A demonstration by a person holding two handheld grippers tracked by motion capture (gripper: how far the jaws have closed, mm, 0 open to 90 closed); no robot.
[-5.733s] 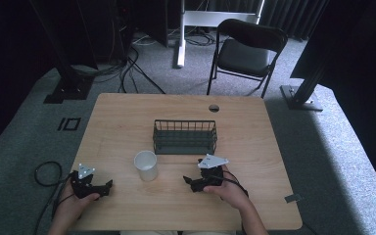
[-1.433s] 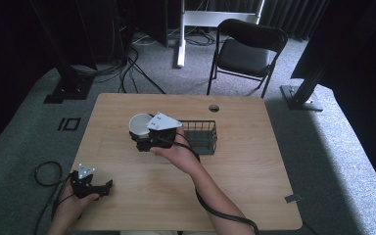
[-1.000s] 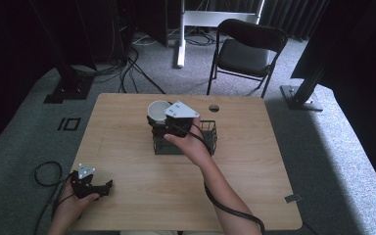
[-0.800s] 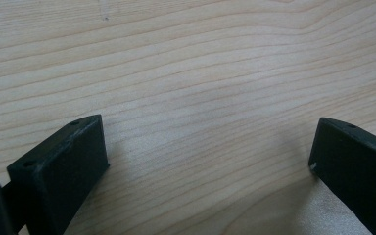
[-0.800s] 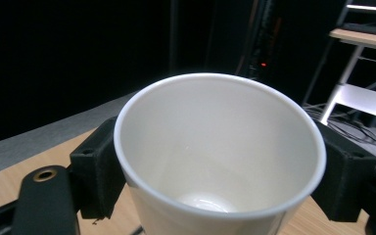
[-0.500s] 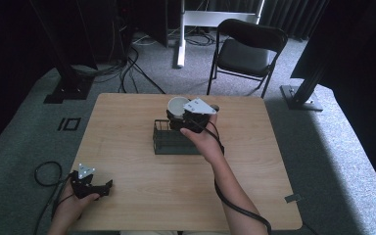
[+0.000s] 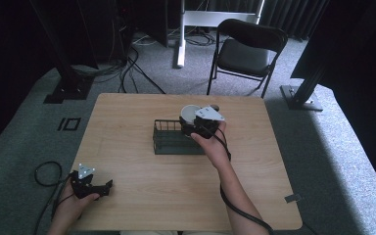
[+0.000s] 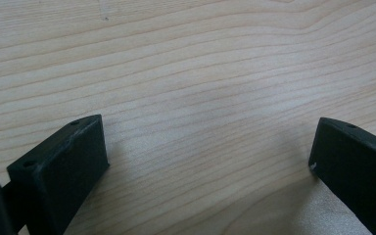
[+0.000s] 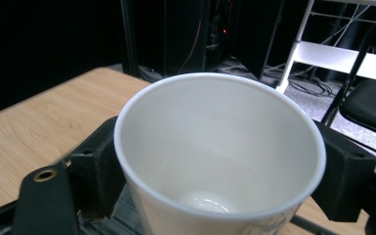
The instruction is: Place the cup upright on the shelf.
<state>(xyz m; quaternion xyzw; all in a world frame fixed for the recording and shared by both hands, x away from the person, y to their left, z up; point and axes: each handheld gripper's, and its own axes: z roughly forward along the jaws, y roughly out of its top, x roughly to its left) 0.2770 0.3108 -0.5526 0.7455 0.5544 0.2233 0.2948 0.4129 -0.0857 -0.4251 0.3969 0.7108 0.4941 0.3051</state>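
A white paper cup (image 9: 219, 156) is sitting upright and empty between the right tongs (image 7: 192, 126), hanging over the far right end of a dark wire basket (image 7: 169, 142); it is probably not touching the basket.

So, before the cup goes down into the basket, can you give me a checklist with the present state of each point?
1. Right gripper shut on the paper cup: ok.
2. Cup upright, mouth up: ok.
3. Cup empty inside: ok.
4. Cup over the right end of the wire basket: ok.
5. Basket floor under the cup free: cannot tell.
6. Left gripper open, resting apart on the table: ok.
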